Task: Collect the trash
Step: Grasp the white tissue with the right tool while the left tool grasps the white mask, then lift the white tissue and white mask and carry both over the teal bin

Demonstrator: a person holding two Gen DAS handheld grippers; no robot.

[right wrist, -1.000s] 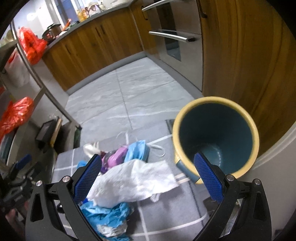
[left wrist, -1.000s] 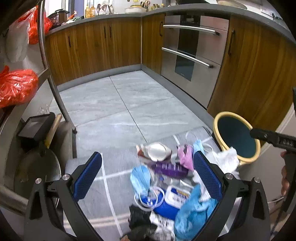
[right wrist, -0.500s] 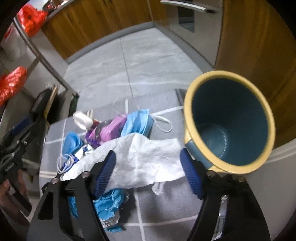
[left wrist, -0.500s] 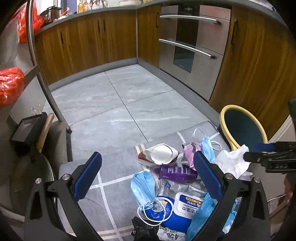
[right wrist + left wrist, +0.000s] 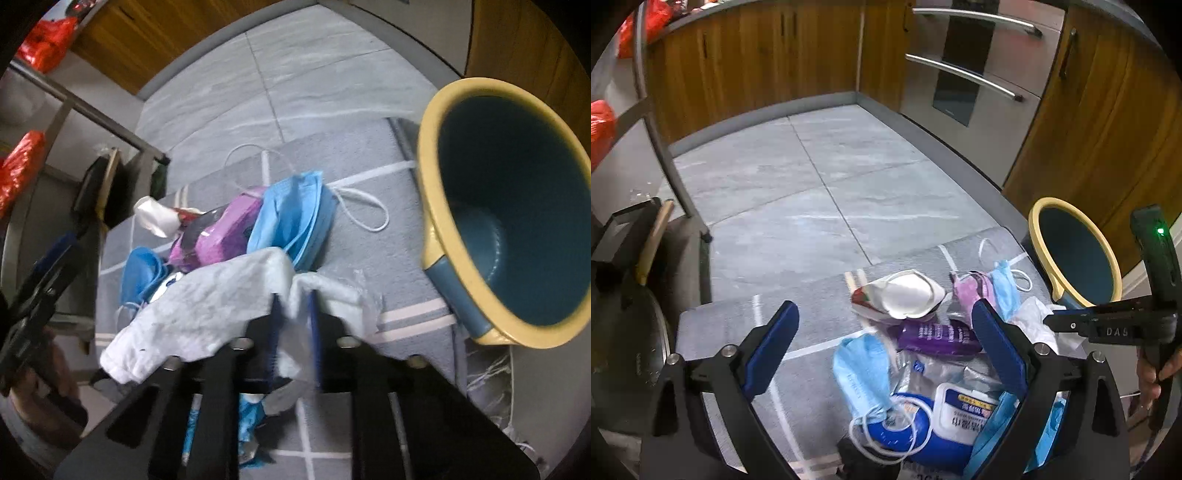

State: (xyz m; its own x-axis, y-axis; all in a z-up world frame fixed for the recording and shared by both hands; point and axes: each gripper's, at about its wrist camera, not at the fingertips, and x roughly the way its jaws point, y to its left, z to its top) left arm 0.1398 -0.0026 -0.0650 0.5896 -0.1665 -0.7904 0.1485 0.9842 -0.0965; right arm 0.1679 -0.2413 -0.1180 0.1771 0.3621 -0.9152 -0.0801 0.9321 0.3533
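While left gripper (image 5: 884, 334) gapes, right gripper (image 5: 293, 310) pinches white tissue (image 5: 207, 306) nr bin (image 5: 436, 206).

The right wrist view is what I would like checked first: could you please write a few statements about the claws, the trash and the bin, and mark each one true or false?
1. The right claw is shut on the white tissue. True.
2. The left claw is shut on a blue face mask. False: it is open, holding nothing, with the blue face mask lying on the mat between its fingers.
3. The bin already holds several pieces of trash. False: its visible interior is bare.
4. The bin has a yellow rim and a blue inside. True.
5. The purple packet lies on the grey mat. True.
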